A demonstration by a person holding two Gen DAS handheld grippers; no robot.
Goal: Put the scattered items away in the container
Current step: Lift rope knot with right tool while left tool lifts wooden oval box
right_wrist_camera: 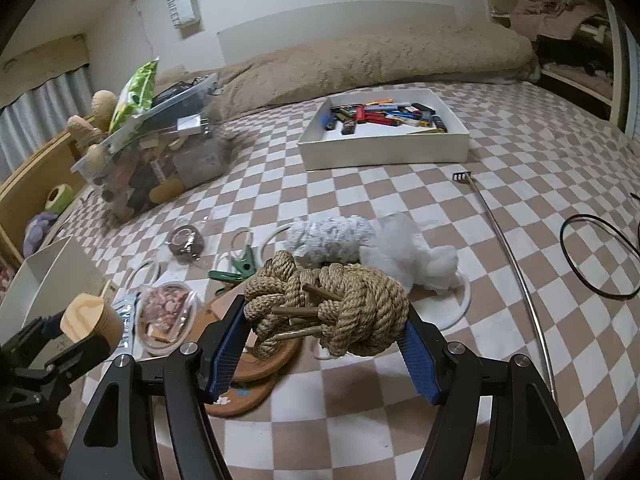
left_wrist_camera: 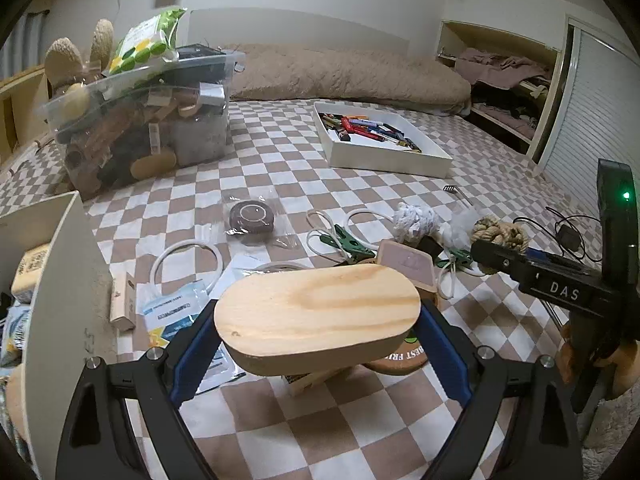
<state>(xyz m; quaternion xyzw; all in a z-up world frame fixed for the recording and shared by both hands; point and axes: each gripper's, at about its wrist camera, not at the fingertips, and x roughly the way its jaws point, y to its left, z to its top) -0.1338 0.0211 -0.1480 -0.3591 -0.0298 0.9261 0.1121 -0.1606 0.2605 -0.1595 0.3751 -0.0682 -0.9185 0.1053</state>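
Note:
An oval pale wooden block (left_wrist_camera: 318, 316) is clamped between the blue pads of my left gripper (left_wrist_camera: 318, 344), raised above the checked bedcover. My right gripper (right_wrist_camera: 326, 340) is shut on a knotted brown rope ball (right_wrist_camera: 328, 312) with small sticks through it, also lifted. In the left wrist view the right gripper (left_wrist_camera: 496, 248) shows at the right with the rope ball (left_wrist_camera: 498, 232). In the right wrist view the left gripper (right_wrist_camera: 76, 340) shows at lower left with the wooden block (right_wrist_camera: 90, 320). A white open box (left_wrist_camera: 44, 280) stands at the near left with packets inside.
Scattered on the cover: a brown tape roll in a bag (left_wrist_camera: 252, 218), green clips (left_wrist_camera: 348, 242) with white cord, a white fluffy rope toy (right_wrist_camera: 332, 236), round wooden coasters (right_wrist_camera: 256, 360), a bagged snack (right_wrist_camera: 166, 308). A full clear bin (left_wrist_camera: 140, 120), a white tray of lighters (right_wrist_camera: 384, 132), a metal rod (right_wrist_camera: 508, 248).

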